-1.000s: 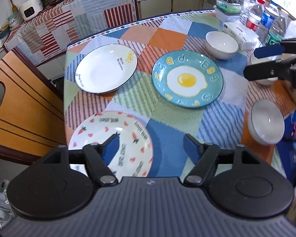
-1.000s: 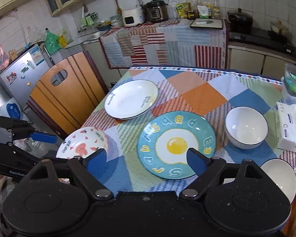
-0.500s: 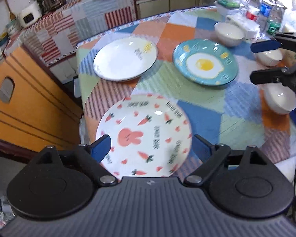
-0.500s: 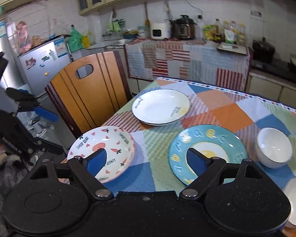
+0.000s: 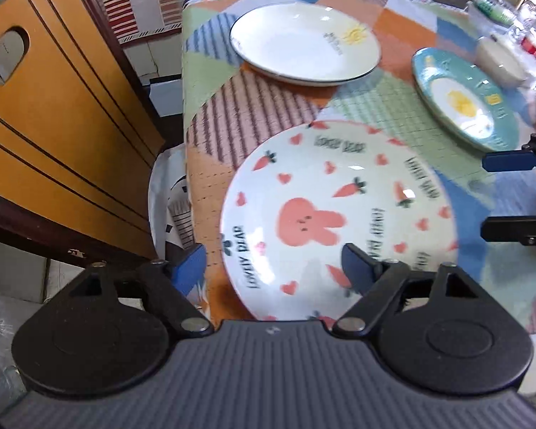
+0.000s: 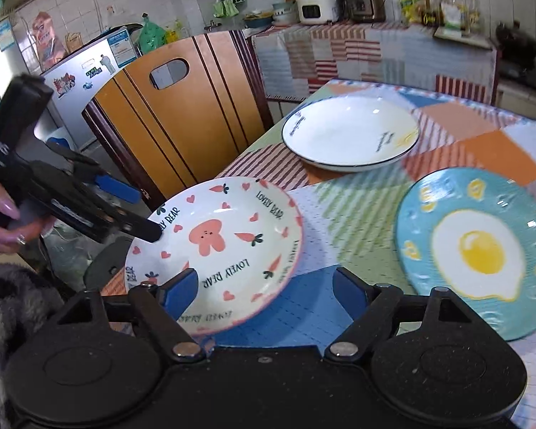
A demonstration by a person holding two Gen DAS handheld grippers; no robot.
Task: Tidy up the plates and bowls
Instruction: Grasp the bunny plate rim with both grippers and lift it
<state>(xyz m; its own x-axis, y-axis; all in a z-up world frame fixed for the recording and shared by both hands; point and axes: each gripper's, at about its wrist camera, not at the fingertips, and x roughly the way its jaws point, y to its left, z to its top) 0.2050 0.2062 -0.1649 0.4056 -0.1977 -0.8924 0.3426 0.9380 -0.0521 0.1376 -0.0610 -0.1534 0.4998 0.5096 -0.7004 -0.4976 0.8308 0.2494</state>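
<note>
A white plate with a pink bunny, carrots and hearts (image 5: 336, 214) (image 6: 218, 246) lies at the table's near corner. My left gripper (image 5: 273, 271) (image 6: 132, 211) hangs over its outer rim; the jaws are closing, one finger over the plate, the other beyond its edge, neither pad pressing. My right gripper (image 6: 264, 293) (image 5: 511, 193) comes from the opposite side, jaws closing and still wide, its left pad (image 6: 180, 291) over the plate's rim. A white plate with a sun (image 5: 303, 43) (image 6: 350, 136) and a blue fried-egg plate (image 5: 461, 103) (image 6: 479, 246) lie further back.
A wooden chair (image 5: 53, 107) (image 6: 182, 114) stands close against the table's edge beside the bunny plate. A white bowl (image 5: 500, 60) and bottles sit at the far right. A person's hand (image 6: 7, 221) holds the left gripper. A cloth-covered counter with appliances (image 6: 339, 7) lies behind.
Both grippers have sunk and closed in on the bunny plate, which now looms large in both views. The left jaws widened, then narrowed again. No plate has moved.
</note>
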